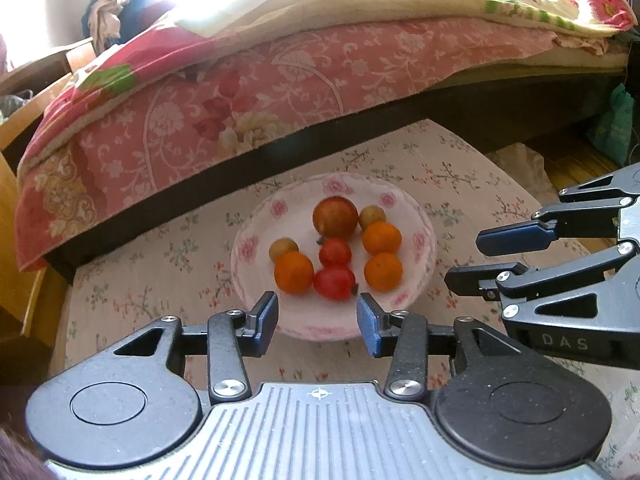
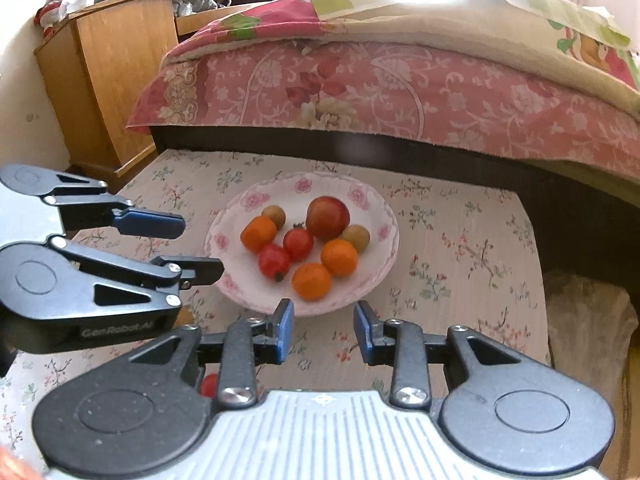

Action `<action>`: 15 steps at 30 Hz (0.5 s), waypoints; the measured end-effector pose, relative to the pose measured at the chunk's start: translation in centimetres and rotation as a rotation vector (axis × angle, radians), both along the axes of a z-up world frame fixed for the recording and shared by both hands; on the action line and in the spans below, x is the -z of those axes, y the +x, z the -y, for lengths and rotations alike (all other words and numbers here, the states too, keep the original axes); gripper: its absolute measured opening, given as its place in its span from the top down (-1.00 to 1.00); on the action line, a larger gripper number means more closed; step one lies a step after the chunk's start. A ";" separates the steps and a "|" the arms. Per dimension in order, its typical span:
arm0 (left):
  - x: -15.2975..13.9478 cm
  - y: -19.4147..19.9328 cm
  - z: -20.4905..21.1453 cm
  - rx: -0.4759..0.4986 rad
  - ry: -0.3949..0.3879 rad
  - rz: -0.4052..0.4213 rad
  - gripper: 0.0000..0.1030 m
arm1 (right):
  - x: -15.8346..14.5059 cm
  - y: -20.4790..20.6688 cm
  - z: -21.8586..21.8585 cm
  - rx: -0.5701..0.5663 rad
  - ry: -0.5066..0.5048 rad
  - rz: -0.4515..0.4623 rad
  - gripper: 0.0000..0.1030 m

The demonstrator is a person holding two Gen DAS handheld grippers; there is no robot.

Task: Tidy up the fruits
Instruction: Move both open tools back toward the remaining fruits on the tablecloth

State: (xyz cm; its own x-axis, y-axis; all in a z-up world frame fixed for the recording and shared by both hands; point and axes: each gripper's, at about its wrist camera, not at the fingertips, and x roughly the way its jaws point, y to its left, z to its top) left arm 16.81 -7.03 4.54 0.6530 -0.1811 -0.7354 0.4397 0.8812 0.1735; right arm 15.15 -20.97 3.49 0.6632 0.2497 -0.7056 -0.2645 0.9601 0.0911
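Left hand-held gripper point(image 1: 318, 314): fingers spread, nothing between the blue pads, poised just short of the near rim of the plate point(image 1: 256, 240). Right hand-held gripper point(image 2: 323, 330): fingers likewise spread and empty, also just short of the plate's near rim; in the left wrist view it enters from the right edge, beside the plate. The plate, white with pink flowers, sits on the tabletop point(image 1: 140, 280), which is covered with a floral cloth. On the plate: one large reddish apple point(image 1: 335, 217) at the far side; three oranges point(image 1: 293, 272), one at the left and two at the right; two red tomatoes point(image 1: 335, 252) in the middle, touching each other; two small greenish-brown fruits point(image 1: 283, 249), one at the left just beside an orange, one at the far right next to the apple. A small red object point(image 2: 209, 385) shows partly beneath the right gripper's linkage; identity cannot be determined. Behind the tabletop stands a bed point(image 1: 240, 92) with pink floral covers. A wooden cabinet point(image 2: 108, 80) stands to its left.
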 end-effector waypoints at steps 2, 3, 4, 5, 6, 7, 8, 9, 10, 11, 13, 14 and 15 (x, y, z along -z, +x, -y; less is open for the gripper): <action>0.2 -0.7 -0.2 -0.001 0.000 -0.007 -0.01 | 0.2 -0.6 -0.1 -0.003 0.004 -0.008 0.32; 0.4 -1.1 -0.4 -0.001 0.002 -0.010 -0.02 | 0.3 -0.9 -0.1 -0.005 0.004 -0.011 0.32; 0.6 -1.4 -0.6 -0.002 0.004 -0.015 -0.03 | 0.5 -1.2 -0.3 -0.009 0.002 -0.016 0.32; 0.7 -1.7 -0.7 -0.005 0.006 -0.020 -0.04 | 0.6 -1.5 -0.4 -0.014 0.000 -0.020 0.32; 1.0 -2.1 -1.0 -0.010 0.009 -0.027 -0.04 | 0.7 -1.7 -0.6 -0.018 -0.003 -0.023 0.32; 1.2 -2.3 -1.3 -0.016 0.009 -0.034 -0.04 | 0.9 -2.0 -0.7 -0.022 -0.005 -0.027 0.32; 1.3 -2.5 -1.5 -0.020 0.009 -0.040 -0.04 | 1.0 -2.2 -0.9 -0.025 -0.004 -0.033 0.32; 1.5 -2.8 -1.8 -0.022 0.008 -0.046 -0.04 | 1.2 -2.5 -1.1 -0.031 -0.002 -0.040 0.32; 1.6 -3.1 -2.0 -0.024 0.008 -0.051 -0.04 | 1.4 -2.7 -1.3 -0.037 -0.001 -0.045 0.32; 1.8 -3.4 -2.2 -0.025 0.007 -0.055 -0.04 | 1.5 -3.0 -1.5 -0.044 0.000 -0.051 0.32; 2.1 -3.9 -2.7 -0.026 0.007 -0.065 -0.04 | 1.8 -3.5 -2.1 -0.065 -0.002 -0.062 0.31; 2.3 -4.1 -2.9 -0.026 0.007 -0.072 -0.04 | 1.9 -3.6 -2.4 -0.075 -0.004 -0.065 0.31; 2.5 -4.3 -3.1 -0.026 0.009 -0.077 -0.04 | 2.0 -3.8 -2.7 -0.084 -0.008 -0.066 0.31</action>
State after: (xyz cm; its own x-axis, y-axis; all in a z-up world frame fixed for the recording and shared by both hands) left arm 12.48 -3.95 2.06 0.5984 -0.1584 -0.7853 0.4294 0.8910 0.1475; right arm 11.37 -18.30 1.51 0.5923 0.2964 -0.7492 -0.3375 0.9356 0.1033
